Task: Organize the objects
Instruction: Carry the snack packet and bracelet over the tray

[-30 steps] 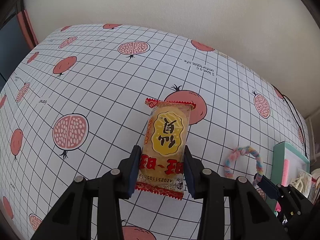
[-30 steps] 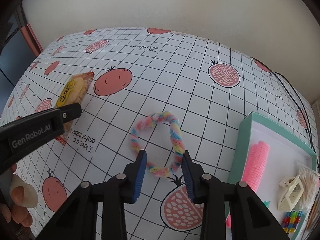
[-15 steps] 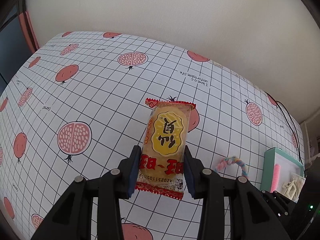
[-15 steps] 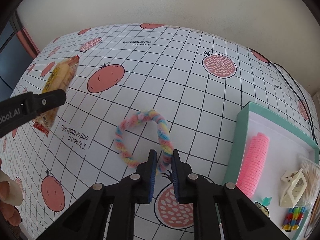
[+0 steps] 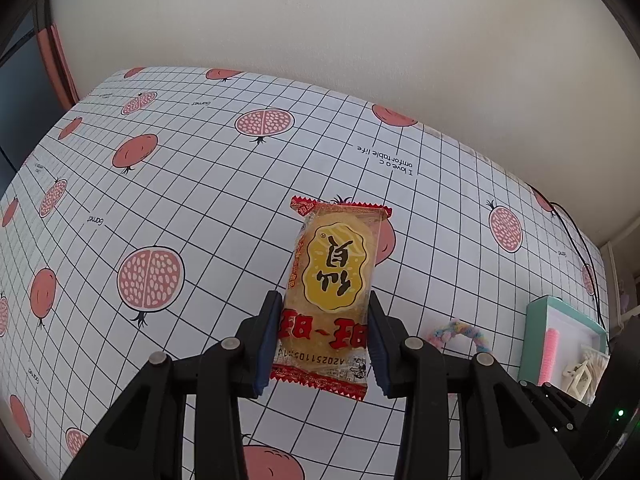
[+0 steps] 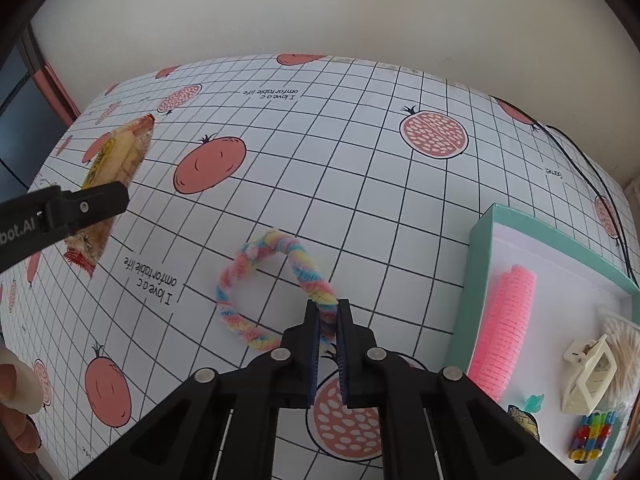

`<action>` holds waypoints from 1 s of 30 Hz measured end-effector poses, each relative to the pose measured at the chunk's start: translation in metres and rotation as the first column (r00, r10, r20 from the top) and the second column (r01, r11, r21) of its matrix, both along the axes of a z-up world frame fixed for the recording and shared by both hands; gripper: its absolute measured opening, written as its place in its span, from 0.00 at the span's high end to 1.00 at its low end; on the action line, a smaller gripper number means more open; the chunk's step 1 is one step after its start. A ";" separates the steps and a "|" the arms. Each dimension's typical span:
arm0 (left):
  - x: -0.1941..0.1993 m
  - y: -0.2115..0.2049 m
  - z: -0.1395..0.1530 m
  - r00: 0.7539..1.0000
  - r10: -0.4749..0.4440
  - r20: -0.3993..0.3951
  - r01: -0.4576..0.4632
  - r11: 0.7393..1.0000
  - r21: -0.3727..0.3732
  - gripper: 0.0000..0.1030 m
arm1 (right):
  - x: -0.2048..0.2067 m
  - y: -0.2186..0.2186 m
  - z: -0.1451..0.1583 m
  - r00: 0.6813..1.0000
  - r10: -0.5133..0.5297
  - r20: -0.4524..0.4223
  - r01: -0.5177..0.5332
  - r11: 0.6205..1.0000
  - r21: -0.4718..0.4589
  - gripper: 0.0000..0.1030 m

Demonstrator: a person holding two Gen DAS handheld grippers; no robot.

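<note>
Above the pomegranate-print desk (image 5: 208,184), left hand-held gripper (image 5: 324,340) clamps the yellow cellophane snack packet (image 5: 332,280); right hand-held gripper (image 6: 328,312) pinches the pastel twisted chenille loop (image 6: 256,292), likely bound for the teal-rimmed box (image 6: 476,256).

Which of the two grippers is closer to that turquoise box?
Right. The right gripper, clamped on the fuzzy ring, sits just left of the turquoise box; the left gripper holds the snack packet farther left.
</note>
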State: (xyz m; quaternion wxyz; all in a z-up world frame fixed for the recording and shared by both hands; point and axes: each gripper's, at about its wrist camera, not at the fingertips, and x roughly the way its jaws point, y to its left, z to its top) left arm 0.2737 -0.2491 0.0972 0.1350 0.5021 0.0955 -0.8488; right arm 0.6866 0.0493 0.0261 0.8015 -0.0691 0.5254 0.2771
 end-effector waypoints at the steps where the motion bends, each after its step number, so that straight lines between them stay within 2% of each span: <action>1: 0.000 0.000 0.002 1.000 -0.003 -0.005 0.003 1.000 0.000 0.60 | 0.000 0.000 0.002 1.000 -0.001 0.003 0.001 1.000 0.005 0.93; 14: 0.005 0.014 0.030 0.994 -0.088 -0.070 0.088 0.996 0.003 0.60 | 0.002 -0.020 0.030 0.999 -0.022 0.046 0.020 0.999 0.040 0.93; 22: 0.009 0.056 0.038 0.978 -0.192 -0.083 0.193 0.981 -0.002 0.60 | 0.008 -0.061 0.042 0.995 -0.072 0.067 0.070 0.997 0.033 0.93; 30: 0.018 0.109 0.040 0.945 -0.315 -0.084 0.316 0.949 0.000 0.60 | 0.011 -0.112 0.050 0.989 -0.119 0.083 0.119 0.993 0.006 0.93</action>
